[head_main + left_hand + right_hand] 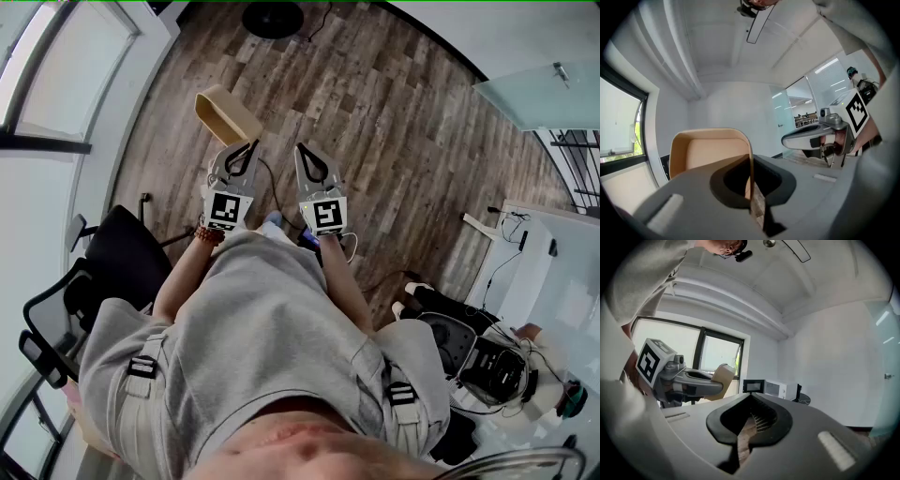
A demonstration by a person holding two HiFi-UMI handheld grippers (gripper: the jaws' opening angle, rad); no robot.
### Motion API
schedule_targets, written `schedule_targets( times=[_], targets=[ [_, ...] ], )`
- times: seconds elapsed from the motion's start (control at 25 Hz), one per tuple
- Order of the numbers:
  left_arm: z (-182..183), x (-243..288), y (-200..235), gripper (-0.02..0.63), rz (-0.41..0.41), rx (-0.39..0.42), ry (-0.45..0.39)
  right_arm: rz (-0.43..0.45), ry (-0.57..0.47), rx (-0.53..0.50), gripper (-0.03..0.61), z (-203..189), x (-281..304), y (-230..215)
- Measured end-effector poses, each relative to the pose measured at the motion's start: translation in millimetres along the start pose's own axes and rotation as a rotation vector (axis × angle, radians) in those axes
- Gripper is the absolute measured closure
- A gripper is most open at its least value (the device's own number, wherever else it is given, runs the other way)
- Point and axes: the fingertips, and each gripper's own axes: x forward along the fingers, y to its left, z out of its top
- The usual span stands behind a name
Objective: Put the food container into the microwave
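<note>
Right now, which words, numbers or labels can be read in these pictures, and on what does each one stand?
No text can be read anywhere.
Left gripper, marker cube: a black-and-white square pattern, no words.
Right gripper, marker cube: a square pattern too, no words.
Microwave: any print on it is too small to read.
Food container: plain tan, no label shows.

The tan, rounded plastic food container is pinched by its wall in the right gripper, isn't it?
Not quite: it is the left gripper that pinches the tan, rounded plastic food container by its wall, as the left gripper view shows. The right gripper is shut on nothing.
</note>
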Motion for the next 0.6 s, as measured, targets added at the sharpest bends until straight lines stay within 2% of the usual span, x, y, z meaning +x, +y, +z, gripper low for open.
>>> schedule_targets(
  times=[0.28,0.6],
  targets=[
    [13,2,45,0.611,0.009,0.008,-0.039,0.066,0.017,-0.04,0.565,17,43,12],
    [7,2,141,0.611,0.058,-0.006,-0.081,0.125,-0.004,-0.091,0.565,39,133,44]
  ],
)
